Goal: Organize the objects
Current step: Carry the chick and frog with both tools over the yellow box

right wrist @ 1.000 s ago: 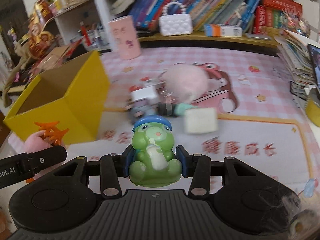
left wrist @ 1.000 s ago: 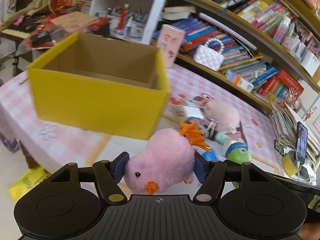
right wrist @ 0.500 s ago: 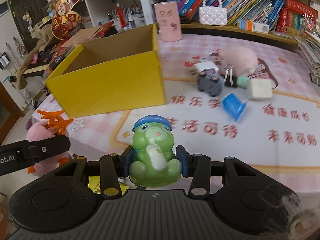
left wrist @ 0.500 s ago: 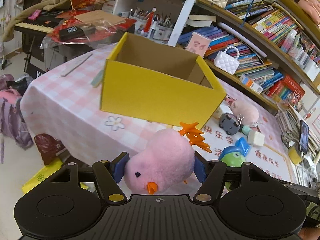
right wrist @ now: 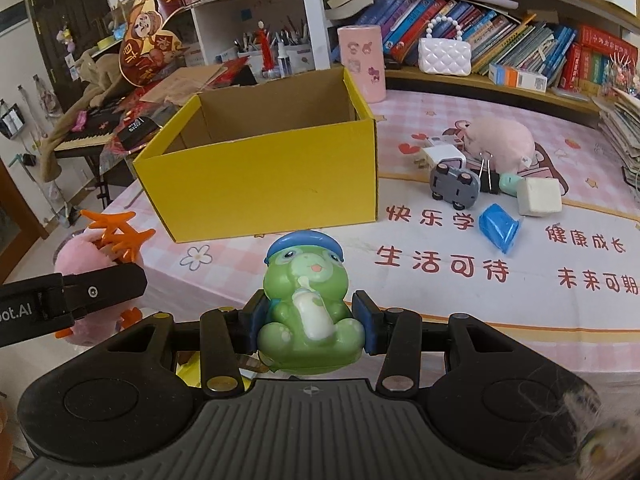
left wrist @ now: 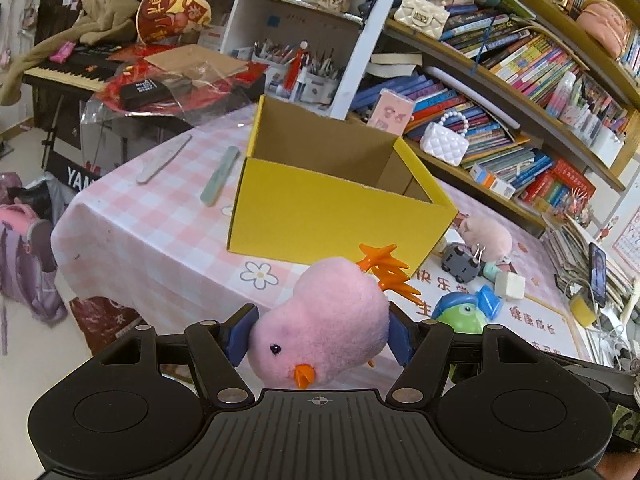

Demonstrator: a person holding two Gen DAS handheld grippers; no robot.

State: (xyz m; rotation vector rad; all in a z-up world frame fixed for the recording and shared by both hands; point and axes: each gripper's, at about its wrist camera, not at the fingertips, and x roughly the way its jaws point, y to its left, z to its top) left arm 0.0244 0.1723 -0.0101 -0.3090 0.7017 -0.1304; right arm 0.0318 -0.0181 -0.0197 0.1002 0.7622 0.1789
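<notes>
Left tool (left wrist: 319,338) clamped on pink plush chick (left wrist: 320,328), blue pads pressing both flanks, orange feet pointing away. Right tool (right wrist: 310,322) clamped on green frog toy (right wrist: 306,304) with blue cap. Both toys held off near bench (right wrist: 460,292) edge. Beyond: empty yellow box (right wrist: 272,188) on bench. Right of box: grey toy car (right wrist: 454,185), blue cup (right wrist: 498,227), white cube (right wrist: 538,196), pink plush (right wrist: 498,142).

Bright, sharp daylight; fisheye-bent edges
</notes>
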